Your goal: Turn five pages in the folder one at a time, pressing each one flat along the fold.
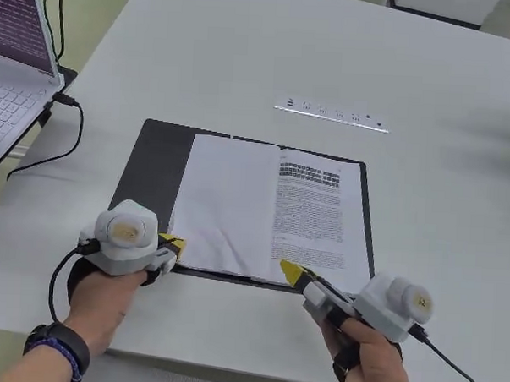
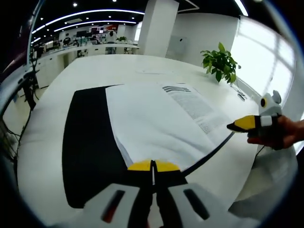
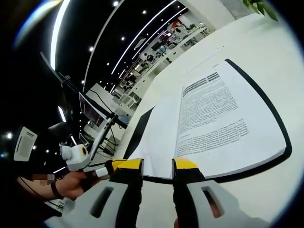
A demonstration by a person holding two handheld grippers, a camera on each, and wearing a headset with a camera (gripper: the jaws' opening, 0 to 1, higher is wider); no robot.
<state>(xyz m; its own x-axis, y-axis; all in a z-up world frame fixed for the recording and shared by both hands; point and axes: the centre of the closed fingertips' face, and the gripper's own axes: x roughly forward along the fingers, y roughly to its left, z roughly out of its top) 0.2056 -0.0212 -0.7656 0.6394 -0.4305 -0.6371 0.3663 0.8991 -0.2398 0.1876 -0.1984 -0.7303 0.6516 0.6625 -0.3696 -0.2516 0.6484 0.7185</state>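
Observation:
A black folder (image 1: 150,174) lies open on the white table, with a blank page (image 1: 225,202) on the left and a printed page (image 1: 317,215) on the right. My left gripper (image 1: 172,244) is shut, its yellow tips (image 2: 153,166) at the blank page's (image 2: 152,123) near left corner; I cannot tell if paper is pinched. My right gripper (image 1: 290,271) stands open at the folder's near edge, just below the fold, with nothing between its fingers (image 3: 187,165). From the left gripper view, the right gripper (image 2: 244,124) hovers by the printed page (image 2: 194,107).
A laptop (image 1: 15,54) sits at the far left with a black cable (image 1: 71,136) running along the table. A socket strip (image 1: 330,114) is set into the table beyond the folder. A potted plant (image 2: 220,61) stands at the table's far side.

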